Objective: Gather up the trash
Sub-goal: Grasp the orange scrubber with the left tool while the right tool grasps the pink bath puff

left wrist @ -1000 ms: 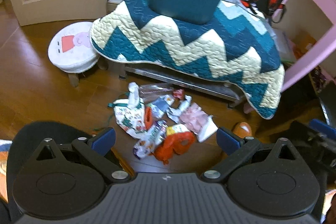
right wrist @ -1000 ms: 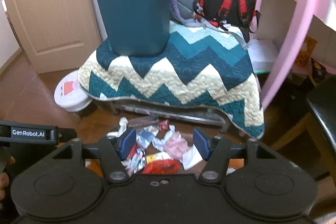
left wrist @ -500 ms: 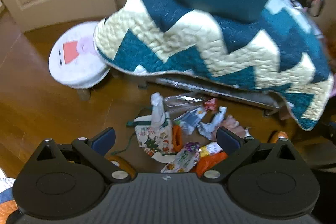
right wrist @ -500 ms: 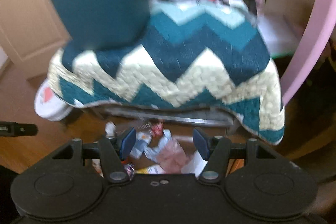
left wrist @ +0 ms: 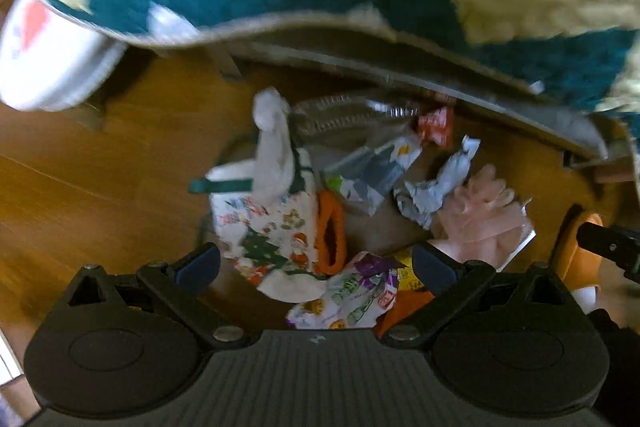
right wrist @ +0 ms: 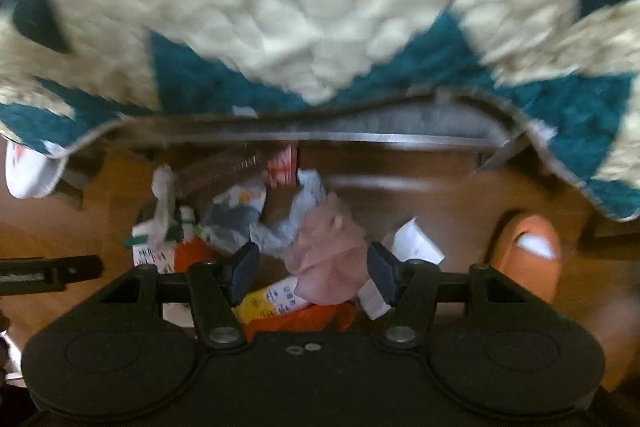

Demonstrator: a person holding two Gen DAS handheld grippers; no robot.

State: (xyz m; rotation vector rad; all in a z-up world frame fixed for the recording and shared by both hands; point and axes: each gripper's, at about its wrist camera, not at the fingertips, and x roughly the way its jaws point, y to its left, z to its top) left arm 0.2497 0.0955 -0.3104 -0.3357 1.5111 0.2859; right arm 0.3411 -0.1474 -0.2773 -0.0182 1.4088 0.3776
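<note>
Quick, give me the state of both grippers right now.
Left gripper: open, holding nothing, above the trash pile.
Right gripper: open, holding nothing; pink crumpled wrapper shows between its fingers, not gripped.

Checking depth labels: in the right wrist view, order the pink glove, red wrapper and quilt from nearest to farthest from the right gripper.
1. Pink glove, between the right gripper fingers.
2. Red wrapper, farther back on the floor.
3. Quilt, hanging above and behind.
</note>
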